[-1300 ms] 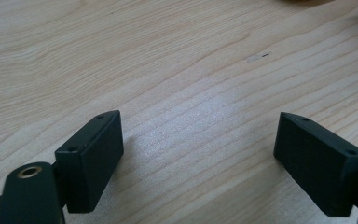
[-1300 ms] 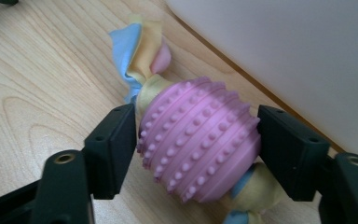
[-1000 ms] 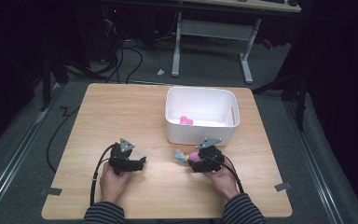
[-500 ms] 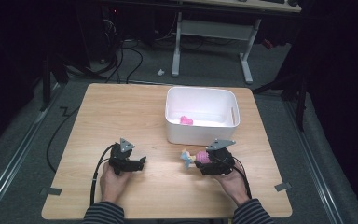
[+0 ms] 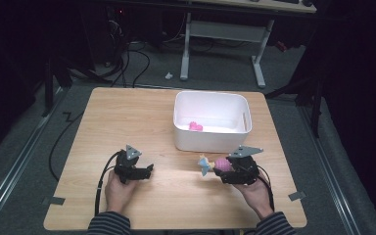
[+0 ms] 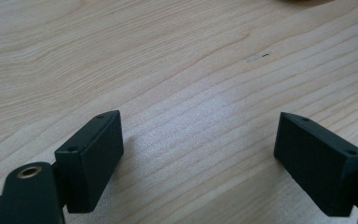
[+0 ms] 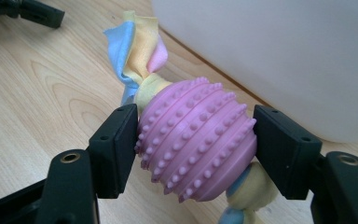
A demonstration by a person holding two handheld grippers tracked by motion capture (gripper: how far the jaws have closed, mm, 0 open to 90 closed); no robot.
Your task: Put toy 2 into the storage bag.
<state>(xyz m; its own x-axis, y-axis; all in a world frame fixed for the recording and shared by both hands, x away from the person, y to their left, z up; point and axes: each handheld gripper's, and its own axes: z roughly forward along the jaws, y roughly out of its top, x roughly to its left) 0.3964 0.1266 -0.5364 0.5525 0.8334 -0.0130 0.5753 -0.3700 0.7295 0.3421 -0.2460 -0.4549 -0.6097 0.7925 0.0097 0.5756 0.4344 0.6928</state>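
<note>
A pink studded ball toy [image 7: 196, 138] with pastel cloth tails [image 7: 137, 51] sits between the jaws of my right gripper [image 7: 196, 149], which is shut on it. From above, that gripper [image 5: 221, 169] holds the toy [image 5: 220, 163] just over the wooden table [image 5: 127, 117], in front of the white bin [image 5: 210, 139]. A second pink object [image 5: 195, 126] lies inside the bin. My left gripper [image 5: 148, 170] rests at the near left of the table. In its own view the left gripper [image 6: 198, 158] stands open over bare wood, nothing between its jaws.
The white bin's wall [image 7: 279, 51] rises close behind the held toy. Cables trail from both grippers toward the person's hands at the table's near edge. Tape marks sit at the near corners [image 5: 53, 200]. Desk legs [image 5: 259, 58] stand on the floor beyond the table.
My right gripper has moved right and lifted a little with the pink toy held in it. The left gripper has stayed where it was.
</note>
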